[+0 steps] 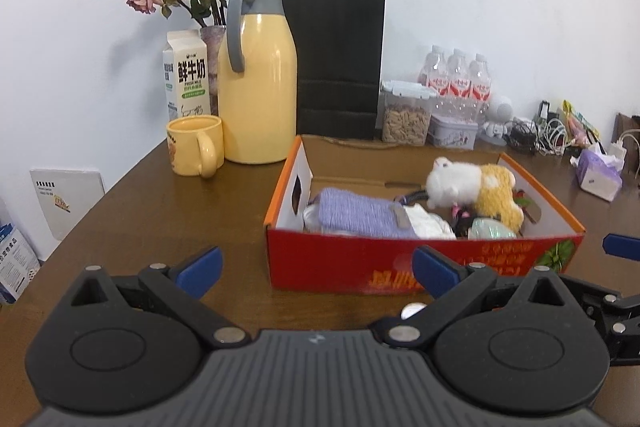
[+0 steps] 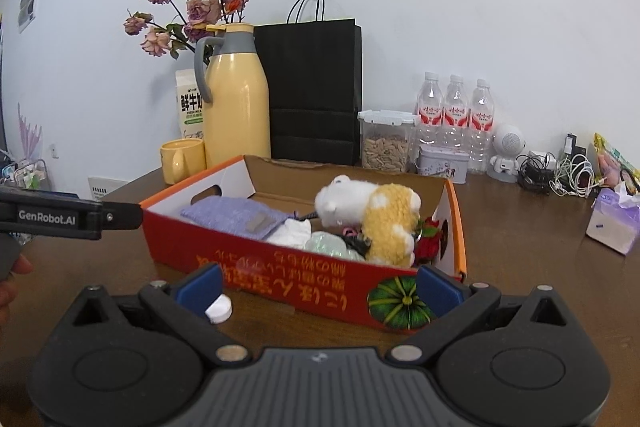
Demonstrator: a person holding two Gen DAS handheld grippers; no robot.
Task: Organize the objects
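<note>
- Both tools hang in front of the red cardboard box with orange rim (image 1: 400, 263), which fills the lower middle of each view. The left gripper (image 1: 316, 269) gapes wide with nothing between its blue pads, and the right gripper (image 2: 318, 289) is just as wide and empty.
- A small white round cap-like disc (image 2: 219, 308) lies on the brown wooden table (image 1: 160, 227), just beside the right gripper's left pad. My guess is that's the next pick. It's low and flat, so the pads could skid over it or flick it away.
- The box is already crowded with a white-and-yellow plush toy (image 2: 372, 219) and a lilac knitted pouch (image 1: 360, 215). A careless drop could bounce out.
- The two tools sit close together, so a clash is possible.
- Writing: "GenRobot.AI" on the left tool's arm, at the left edge of the right view. "FRESH MILK" under Chinese characters on the white milk carton (image 1: 186, 75), upper left. The box's yellow script is upside down and I can't read it.
</note>
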